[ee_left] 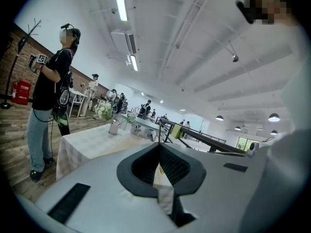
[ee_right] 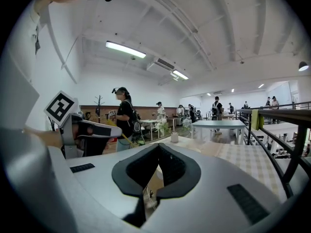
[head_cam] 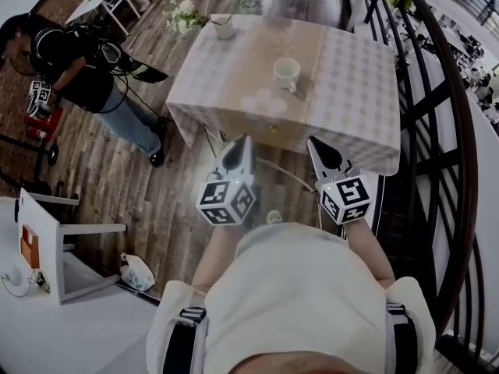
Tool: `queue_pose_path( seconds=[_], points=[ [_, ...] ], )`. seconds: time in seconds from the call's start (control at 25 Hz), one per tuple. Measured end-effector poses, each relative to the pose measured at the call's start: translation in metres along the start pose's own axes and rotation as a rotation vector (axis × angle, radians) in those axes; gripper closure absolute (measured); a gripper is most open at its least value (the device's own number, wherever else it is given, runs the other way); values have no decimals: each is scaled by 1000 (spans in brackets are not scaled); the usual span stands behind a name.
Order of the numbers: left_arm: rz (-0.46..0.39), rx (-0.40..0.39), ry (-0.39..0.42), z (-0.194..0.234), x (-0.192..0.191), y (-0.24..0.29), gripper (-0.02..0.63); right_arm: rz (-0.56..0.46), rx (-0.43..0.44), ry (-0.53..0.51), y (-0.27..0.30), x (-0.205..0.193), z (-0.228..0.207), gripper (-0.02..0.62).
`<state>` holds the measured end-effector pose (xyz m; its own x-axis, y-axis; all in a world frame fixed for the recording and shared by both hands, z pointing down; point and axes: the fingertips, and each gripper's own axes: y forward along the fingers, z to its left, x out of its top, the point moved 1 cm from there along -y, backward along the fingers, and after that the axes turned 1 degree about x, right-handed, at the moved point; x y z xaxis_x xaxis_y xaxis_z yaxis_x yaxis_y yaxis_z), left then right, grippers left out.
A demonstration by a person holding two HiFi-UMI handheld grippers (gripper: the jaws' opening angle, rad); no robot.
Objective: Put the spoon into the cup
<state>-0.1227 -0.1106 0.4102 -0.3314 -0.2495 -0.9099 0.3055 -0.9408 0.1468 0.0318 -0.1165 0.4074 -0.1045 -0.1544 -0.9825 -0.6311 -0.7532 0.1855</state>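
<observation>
1. A table [head_cam: 351, 92] under a checked cloth is seen from above. A pale cup [head_cam: 286, 72] stands upright near the table's middle, and a small vase of flowers [head_cam: 222, 26] stands at the table's far left corner.
2. No spoon can be made out anywhere on the table. Some faint pale round patches toward the table's near edge are too blurred to be named.
3. The left gripper [head_cam: 240, 140] and the right gripper [head_cam: 313, 141] are held side by side just short of the table's near edge, over the wooden floor. Both are aimed at the table and tilted slightly upward.
4. Each gripper's jaws are pressed together at the tips, and nothing is held between them.
5. The cup lies ahead of the grippers, further in over the table and between their two lines. It is judged slightly nearer the right gripper.
6. A forward reach over the table is judged necessary, and the spoon must be located first.
</observation>
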Motion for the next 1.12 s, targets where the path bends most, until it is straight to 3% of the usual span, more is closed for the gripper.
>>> queue_pose_path(
  seconds=[1.12],
  points=[
    [77, -73, -12, 29, -1, 72, 601, 50, -108, 54, 43, -15, -33, 595]
  ],
)
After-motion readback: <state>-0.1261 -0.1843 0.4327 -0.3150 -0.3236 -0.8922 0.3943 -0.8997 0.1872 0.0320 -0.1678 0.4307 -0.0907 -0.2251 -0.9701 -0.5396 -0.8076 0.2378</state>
